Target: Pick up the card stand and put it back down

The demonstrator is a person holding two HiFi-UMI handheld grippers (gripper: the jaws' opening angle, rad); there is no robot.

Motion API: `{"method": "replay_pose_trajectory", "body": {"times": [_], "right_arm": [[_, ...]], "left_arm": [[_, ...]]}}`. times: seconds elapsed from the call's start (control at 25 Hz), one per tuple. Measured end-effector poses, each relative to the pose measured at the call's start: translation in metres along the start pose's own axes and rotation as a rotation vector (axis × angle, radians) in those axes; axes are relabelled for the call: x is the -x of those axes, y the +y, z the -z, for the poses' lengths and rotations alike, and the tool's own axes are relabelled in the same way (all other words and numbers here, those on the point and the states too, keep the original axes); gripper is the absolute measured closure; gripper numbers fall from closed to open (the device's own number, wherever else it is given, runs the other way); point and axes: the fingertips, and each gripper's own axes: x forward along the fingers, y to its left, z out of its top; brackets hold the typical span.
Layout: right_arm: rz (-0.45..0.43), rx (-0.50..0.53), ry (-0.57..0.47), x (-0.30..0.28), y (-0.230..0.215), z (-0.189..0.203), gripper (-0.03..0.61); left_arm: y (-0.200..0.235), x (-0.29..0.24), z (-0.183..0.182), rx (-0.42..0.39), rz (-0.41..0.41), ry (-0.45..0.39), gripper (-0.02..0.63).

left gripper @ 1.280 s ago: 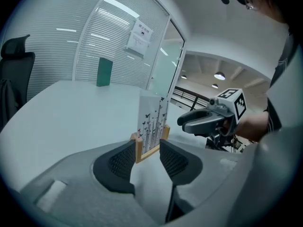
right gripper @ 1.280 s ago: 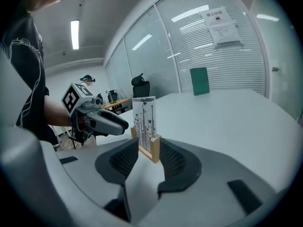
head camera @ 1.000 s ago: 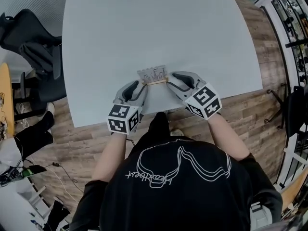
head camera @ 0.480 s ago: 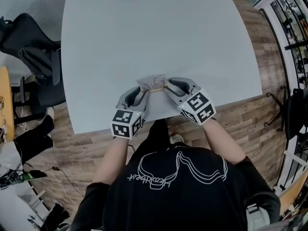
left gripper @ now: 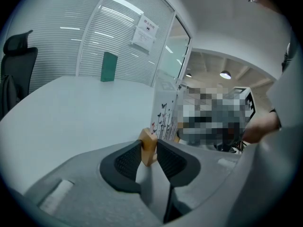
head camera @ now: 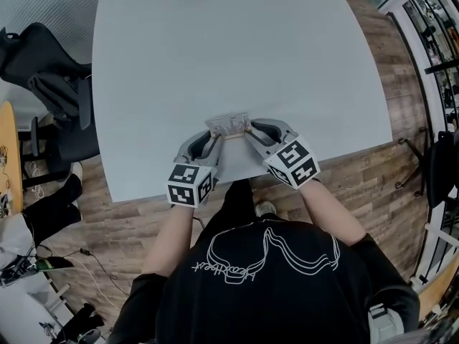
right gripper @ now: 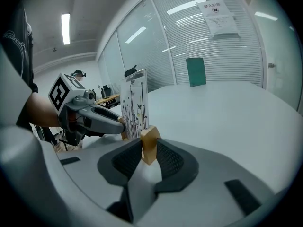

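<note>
Black short-sleeved shirt (head camera: 272, 303) bearing a white line drawing.

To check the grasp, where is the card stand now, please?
Head view: the card stand stands by the near edge of the table, between the left gripper and right gripper, whose jaws have just been closing on its wooden base.

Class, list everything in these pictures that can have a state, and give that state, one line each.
card stand, upright, wooden base gripped at both ends
left gripper, jaws have just been closing, pads now on the base's left end
right gripper, jaws have just been closing, pads now on the base's right end
green board, upright at the far end of the table
office chair, unoccupied
</note>
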Motion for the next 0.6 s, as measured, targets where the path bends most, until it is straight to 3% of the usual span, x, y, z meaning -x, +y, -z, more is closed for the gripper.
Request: {"method": "replay_pose_trajectory", "body": {"times": [0.6], "right_arm": [[0.032,0.002,-0.01,0.007,0.0,-0.003,0.486]], "left_arm": [[-0.007,0.004,-0.002,-0.013,-0.001,0.029,0.509]]}}
